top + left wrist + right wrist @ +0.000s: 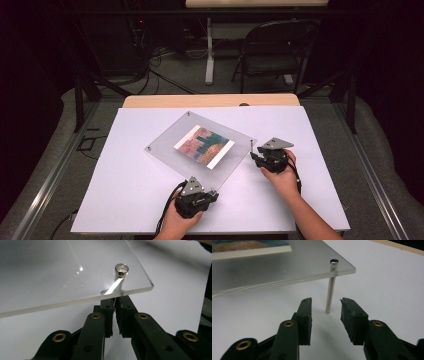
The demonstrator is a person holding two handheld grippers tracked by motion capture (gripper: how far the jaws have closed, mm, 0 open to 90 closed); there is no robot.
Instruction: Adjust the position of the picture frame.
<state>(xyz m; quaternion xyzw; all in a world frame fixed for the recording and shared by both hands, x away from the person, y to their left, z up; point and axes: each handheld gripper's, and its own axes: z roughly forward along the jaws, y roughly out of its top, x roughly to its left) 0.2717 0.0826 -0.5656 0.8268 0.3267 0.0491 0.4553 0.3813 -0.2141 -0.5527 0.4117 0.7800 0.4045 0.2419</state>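
Left claw (114, 305) nearly shut, pads pinched on the thin metal pin (119, 281) under the near corner of the clear acrylic panel (62, 272); seen in the left gripper view with the pin's round silver cap sitting on top of the panel and the shaft passing down through it into the narrow gap between the pads. Gripped from the near edge, low against the white surface (175, 277).

Right claw (325, 311) at a middling width, pads apart and touching nothing, with a second pin (330, 287) standing upright just beyond and between the tips (small dark cap on top, foot planted on the surface). Panel corner resting on that pin, raised off the surface.

From the high view: left claw (209, 192) at the panel's near corner, right claw (256, 155) at its right corner, each held in a hand (280, 175) coming in from the bottom edge. Panel (165, 145) lying turned diamond-wise in the middle of the surface (125, 200), a colourful picture (204, 146) with white borders under it. Further pins at the far and left corners. Folding chair (275, 50) well behind, on the floor.
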